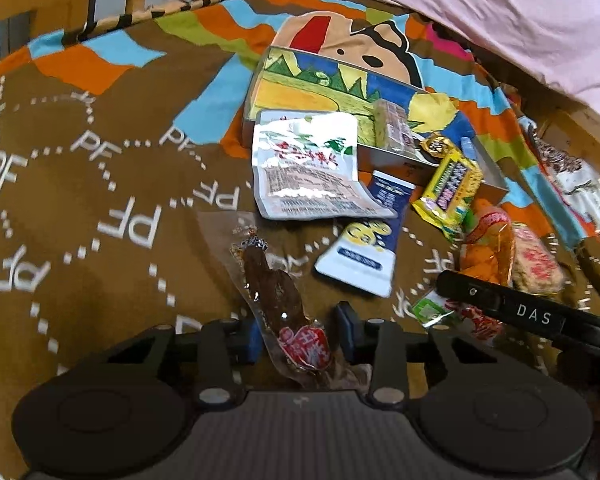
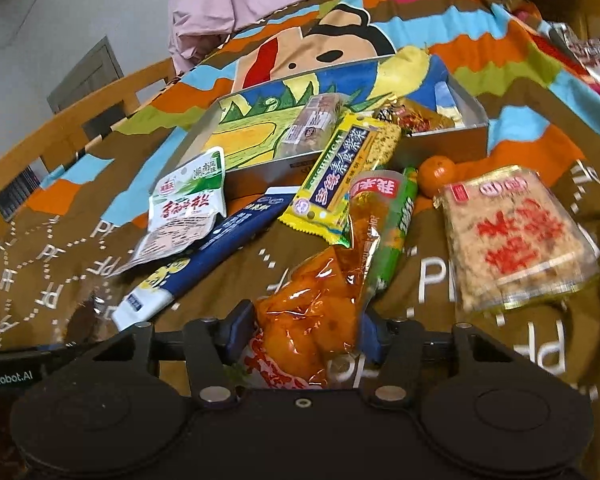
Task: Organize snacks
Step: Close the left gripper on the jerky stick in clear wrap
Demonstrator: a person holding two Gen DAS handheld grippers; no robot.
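My left gripper (image 1: 300,334) straddles the lower end of a clear pack with a dark brown meat snack (image 1: 272,292); its blue pads (image 1: 346,330) stand wide apart and do not press it. My right gripper (image 2: 304,332) is around an orange clear-wrapped snack (image 2: 320,304), pads at its sides. A shallow metal box (image 2: 432,136) with a painted floor lies behind and holds two small snacks (image 2: 312,124). A white-green pouch (image 2: 188,204), a blue-white pack (image 2: 204,248), a yellow seaweed pack (image 2: 344,184), a green stick (image 2: 400,224) and a rice cracker pack (image 2: 516,236) lie about.
All lies on a brown patterned bedspread (image 1: 80,220). A small orange (image 2: 436,174) sits by the box. A wooden bed rail (image 2: 60,136) runs at the left and pink bedding (image 1: 480,8) at the back. More wrappers (image 1: 580,184) lie at the right edge.
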